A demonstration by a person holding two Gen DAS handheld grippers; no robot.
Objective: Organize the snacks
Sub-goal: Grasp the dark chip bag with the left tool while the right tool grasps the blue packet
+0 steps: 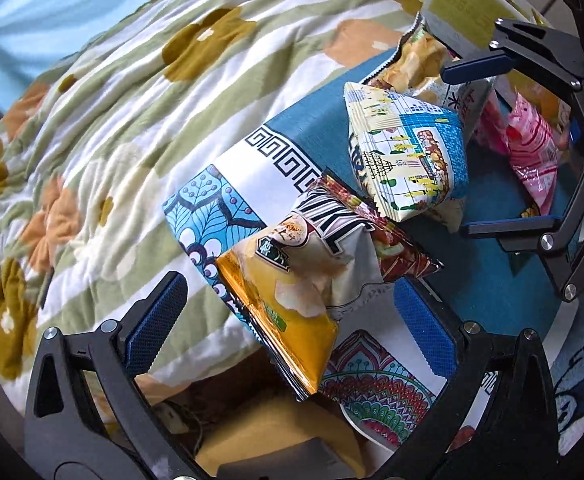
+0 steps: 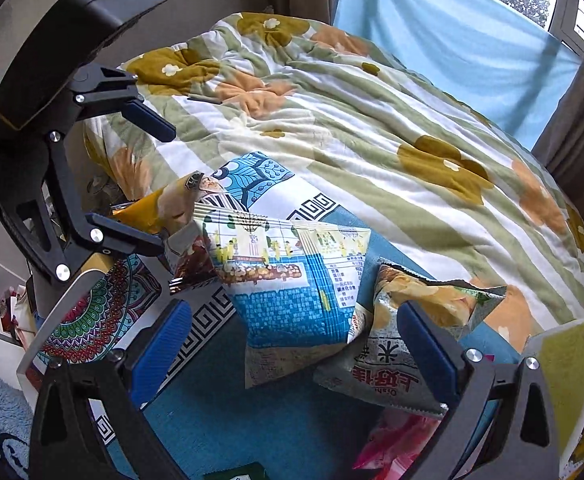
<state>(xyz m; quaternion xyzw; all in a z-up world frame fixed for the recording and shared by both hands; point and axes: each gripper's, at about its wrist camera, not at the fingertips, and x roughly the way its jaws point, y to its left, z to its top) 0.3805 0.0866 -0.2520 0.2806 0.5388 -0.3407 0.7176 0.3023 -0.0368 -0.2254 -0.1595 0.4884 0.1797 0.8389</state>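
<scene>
Both the left tongs (image 1: 288,316) and right tongs (image 2: 292,344) gape wide and empty, the yellow chip bag (image 1: 288,300) lying lengthwise between the left fingers beside the blue snack bag (image 1: 407,160).

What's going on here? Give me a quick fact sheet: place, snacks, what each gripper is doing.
place: blue patterned cloth beside a floral quilt
snacks: yellow chip bag, blue-and-white bag, red bag, pink bag, grey chip bag
left gripper: open, around the yellow chip bag
right gripper: open, holding nothing
</scene>
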